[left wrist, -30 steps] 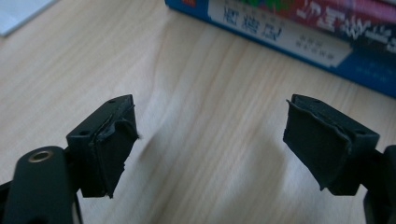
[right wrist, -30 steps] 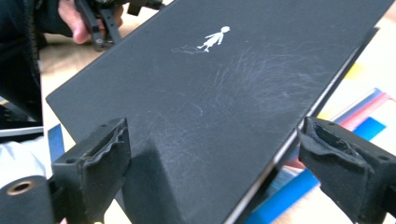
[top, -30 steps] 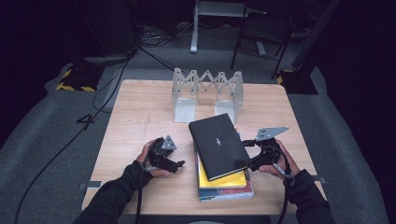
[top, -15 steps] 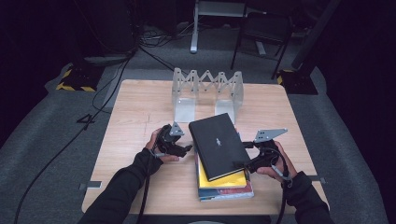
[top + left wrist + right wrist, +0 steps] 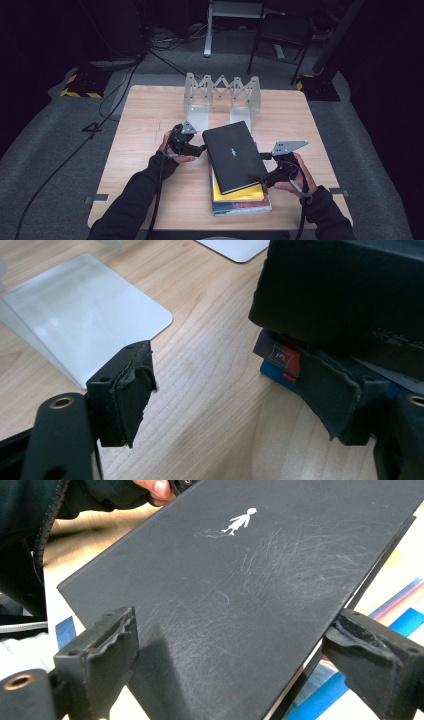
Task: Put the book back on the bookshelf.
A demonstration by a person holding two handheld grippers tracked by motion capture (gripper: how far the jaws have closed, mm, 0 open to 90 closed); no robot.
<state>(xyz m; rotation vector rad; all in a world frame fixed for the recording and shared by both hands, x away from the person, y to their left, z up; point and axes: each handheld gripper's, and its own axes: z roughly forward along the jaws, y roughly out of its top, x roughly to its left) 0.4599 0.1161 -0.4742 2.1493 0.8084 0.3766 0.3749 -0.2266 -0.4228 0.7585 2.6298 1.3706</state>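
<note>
Nearest the person, at 6 o'clock on the worktop (image 5: 150,115), lay a stack of books (image 5: 241,201). I counted at least three in it: a yellow one on top, with red and blue edges under that. One black book (image 5: 234,155) sat askew over the stack, its far corner pointing to 11 o'clock and its near side tipped up. It was a stiff hardback with a smooth, scuffed cover, probably fairly heavy and apt to slide, so it is best pinched across cover and pages near a corner and steadied at the far edge. The right tongs (image 5: 264,176), at 4 o'clock of the book, appeared clamped on its near right corner. The left tongs (image 5: 201,148), at 9 o'clock, stood apart after just narrowing a little, with bare wood between them and one pad beside the stack. At 12 o'clock stood one folding rack (image 5: 222,92) with two metal foot plates. That made two tongs in all.
</note>
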